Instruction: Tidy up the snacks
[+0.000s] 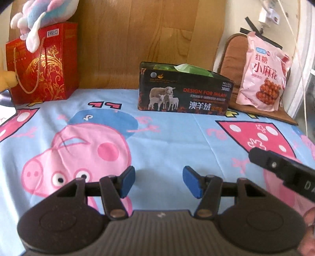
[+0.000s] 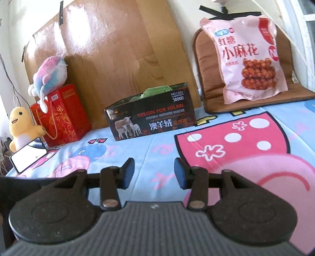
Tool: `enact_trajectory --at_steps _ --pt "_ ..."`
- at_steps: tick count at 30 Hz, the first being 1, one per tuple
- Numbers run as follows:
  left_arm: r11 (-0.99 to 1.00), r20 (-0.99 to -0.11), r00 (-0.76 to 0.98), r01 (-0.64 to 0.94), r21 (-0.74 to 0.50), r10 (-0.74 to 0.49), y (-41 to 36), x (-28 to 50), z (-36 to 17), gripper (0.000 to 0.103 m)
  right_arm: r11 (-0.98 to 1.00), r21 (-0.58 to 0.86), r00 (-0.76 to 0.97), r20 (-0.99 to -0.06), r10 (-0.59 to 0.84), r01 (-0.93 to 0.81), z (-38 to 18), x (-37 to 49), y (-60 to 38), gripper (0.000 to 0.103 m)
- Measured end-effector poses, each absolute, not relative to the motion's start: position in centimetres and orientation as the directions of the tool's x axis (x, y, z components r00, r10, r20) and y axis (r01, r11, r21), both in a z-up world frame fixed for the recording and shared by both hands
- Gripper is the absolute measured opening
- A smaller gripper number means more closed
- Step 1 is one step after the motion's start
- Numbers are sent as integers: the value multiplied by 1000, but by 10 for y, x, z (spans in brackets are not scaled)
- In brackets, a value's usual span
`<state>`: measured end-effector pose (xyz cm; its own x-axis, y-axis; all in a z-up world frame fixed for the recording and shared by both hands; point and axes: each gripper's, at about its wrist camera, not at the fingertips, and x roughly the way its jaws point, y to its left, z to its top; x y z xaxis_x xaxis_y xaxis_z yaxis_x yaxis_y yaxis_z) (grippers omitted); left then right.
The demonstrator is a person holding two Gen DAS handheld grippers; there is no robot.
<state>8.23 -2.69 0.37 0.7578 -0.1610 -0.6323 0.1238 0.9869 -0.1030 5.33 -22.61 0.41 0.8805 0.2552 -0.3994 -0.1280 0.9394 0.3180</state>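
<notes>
A black cardboard box (image 1: 185,92) printed with sheep stands at the back of the bed, with green packets (image 1: 189,69) inside; it also shows in the right wrist view (image 2: 151,118). A pink snack bag (image 1: 261,72) with red characters leans upright on a brown cushion (image 1: 234,53) at the back right; it is also in the right wrist view (image 2: 250,63). My left gripper (image 1: 159,182) is open and empty, low over the sheet. My right gripper (image 2: 154,175) is open and empty too. Part of the right gripper's body (image 1: 283,169) shows at the right of the left wrist view.
A red gift bag (image 1: 43,65) with a plush toy (image 1: 43,13) on top stands back left. A yellow plush (image 2: 21,126) and a phone (image 2: 29,155) lie at the far left. A wooden board (image 1: 149,39) backs the bed. The cartoon sheet (image 1: 167,134) covers the surface.
</notes>
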Motion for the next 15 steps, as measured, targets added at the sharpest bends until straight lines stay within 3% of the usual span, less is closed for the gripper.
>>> enact_trajectory --at_steps 7,15 --pt "992 -600 790 121 -43 -123 -35 67 -1 58 931 343 891 -374 258 -125 3 39 -230 49" --pt "994 -590 800 95 -62 -113 -28 67 -1 58 917 379 893 -359 270 -126 2 38 -235 55"
